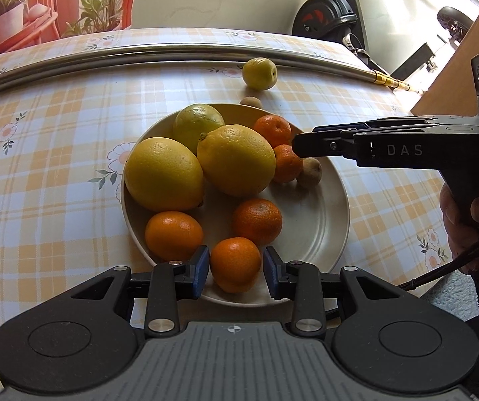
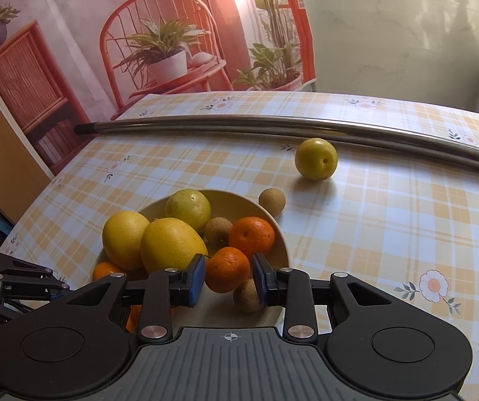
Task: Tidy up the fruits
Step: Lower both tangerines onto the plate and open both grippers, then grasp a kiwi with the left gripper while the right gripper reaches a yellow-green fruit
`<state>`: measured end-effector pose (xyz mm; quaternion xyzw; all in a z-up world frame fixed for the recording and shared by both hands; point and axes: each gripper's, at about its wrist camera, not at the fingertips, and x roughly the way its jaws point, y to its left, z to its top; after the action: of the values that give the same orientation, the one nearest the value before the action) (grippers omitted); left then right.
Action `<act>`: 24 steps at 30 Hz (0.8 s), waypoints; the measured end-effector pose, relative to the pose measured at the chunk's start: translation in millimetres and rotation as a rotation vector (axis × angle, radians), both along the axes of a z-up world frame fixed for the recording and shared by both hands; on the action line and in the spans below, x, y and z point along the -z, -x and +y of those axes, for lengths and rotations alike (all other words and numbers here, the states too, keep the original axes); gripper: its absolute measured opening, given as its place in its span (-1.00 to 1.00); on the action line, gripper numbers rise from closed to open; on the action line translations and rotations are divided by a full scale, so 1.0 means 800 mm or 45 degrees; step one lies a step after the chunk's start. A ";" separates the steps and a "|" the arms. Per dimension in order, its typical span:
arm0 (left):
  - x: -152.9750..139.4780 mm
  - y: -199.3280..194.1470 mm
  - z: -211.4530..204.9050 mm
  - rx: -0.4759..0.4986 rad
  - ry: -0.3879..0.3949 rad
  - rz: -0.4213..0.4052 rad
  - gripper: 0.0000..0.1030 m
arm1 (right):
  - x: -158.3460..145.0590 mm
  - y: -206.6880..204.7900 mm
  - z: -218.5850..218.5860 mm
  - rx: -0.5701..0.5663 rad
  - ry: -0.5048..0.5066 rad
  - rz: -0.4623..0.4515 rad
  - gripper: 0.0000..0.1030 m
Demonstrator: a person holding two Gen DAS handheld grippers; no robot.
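A cream bowl (image 1: 323, 227) on the plaid tablecloth (image 1: 55, 153) is filled with 2 lemons, 1 greenish citrus (image 1: 197, 125), mandarins and small brown fruits. A mandarin (image 1: 234, 264) at the bowl's 6 o'clock rim is bracketed by the left gripper (image 1: 236, 269), its blue pads narrowly parted beside the peel, and another mandarin (image 2: 227, 269) is bracketed likewise by the right gripper (image 2: 228, 279); a firm pinch cannot be told. Outside the bowl, a brown fruit (image 2: 272, 201) lies at its 1 o'clock edge, with a yellow-green plum (image 2: 315, 163) farther out near the metal rod (image 2: 239, 123).
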<state>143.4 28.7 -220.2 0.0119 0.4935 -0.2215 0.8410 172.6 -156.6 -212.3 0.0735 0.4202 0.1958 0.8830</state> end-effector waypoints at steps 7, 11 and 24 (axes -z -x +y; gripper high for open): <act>-0.010 0.000 0.008 -0.049 0.047 -0.026 -0.28 | -0.004 0.002 -0.004 0.017 0.016 -0.027 -0.42; -0.017 -0.001 0.014 -0.084 0.065 -0.050 -0.27 | -0.005 0.005 -0.012 0.049 0.020 -0.034 -0.42; -0.059 -0.033 0.035 -0.205 0.097 -0.210 -0.27 | -0.006 -0.001 -0.049 0.198 0.046 -0.063 -0.42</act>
<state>169.6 57.0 -172.9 -0.0416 0.4132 -0.1701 0.8937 173.4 -196.0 -207.4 0.0850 0.3948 0.1206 0.9068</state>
